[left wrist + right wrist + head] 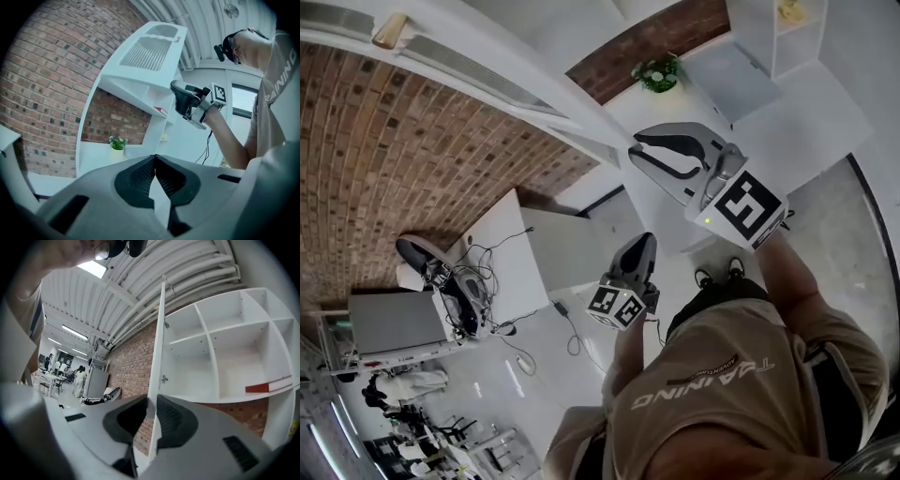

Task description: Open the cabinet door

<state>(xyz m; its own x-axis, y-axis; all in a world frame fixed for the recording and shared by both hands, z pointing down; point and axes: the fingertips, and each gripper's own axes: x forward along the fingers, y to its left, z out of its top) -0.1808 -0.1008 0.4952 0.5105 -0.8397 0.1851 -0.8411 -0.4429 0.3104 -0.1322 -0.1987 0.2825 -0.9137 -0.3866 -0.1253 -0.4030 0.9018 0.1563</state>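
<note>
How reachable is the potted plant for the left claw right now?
Probably yes. The left claw points toward the potted plant, with nothing visible between them. The right claw is clamped on the cabinet door higher up, off that line. The left jaws are together, so they'd need opening first.

bright, even white light from ceiling strip lamps [75, 332] left of the brick wall [127, 363], faint shadows, heavy fisheye bending, black corners, soft near foreground.

The person wears a khaki T-shirt [722, 375] with pale printed lettering and dark shoes [734, 269]. The left gripper [637, 246] and right gripper [635, 148] are grey with black ribbed pads [136, 180]. Each bears a white cube [746, 208] of black square markers.
</note>
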